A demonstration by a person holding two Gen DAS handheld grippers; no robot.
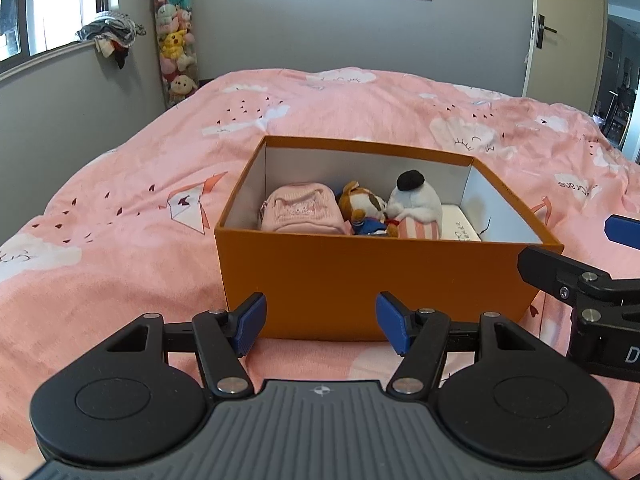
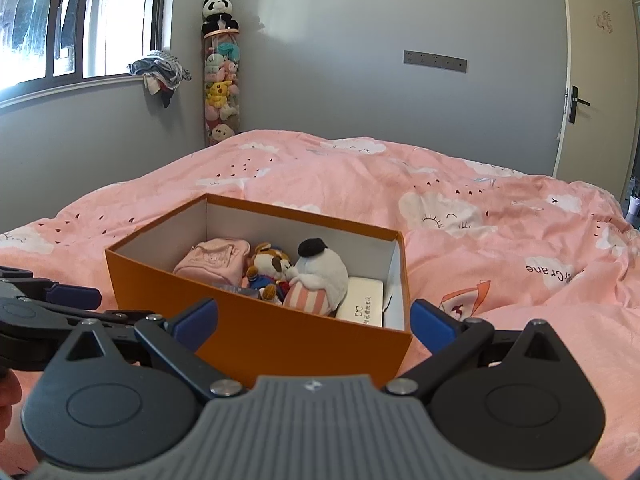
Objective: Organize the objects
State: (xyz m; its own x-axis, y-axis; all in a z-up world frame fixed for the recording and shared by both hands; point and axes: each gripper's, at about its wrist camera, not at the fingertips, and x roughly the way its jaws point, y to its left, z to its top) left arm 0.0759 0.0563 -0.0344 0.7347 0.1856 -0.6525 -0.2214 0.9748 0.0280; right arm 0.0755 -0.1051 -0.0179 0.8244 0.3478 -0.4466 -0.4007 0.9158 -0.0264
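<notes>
Resting on the pink patterned quilt (image 1: 120, 216), an open orange cardboard box (image 1: 360, 280) holds plush toys (image 1: 416, 204).
Left gripper (image 1: 320, 322) and right gripper (image 2: 314, 322) hover before it, jaws spread, empty.

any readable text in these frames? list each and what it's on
"Crane", upside down, partly hidden by a fold: pink bedspread, right of the orange box.
"D", cut off at the frame edge: body of the right tool, seen in the left wrist view.
Small logo plus a line of print, too small to read: white case in the box.
Handwritten-style marks on the same case in the left wrist view: unreadable.
</notes>
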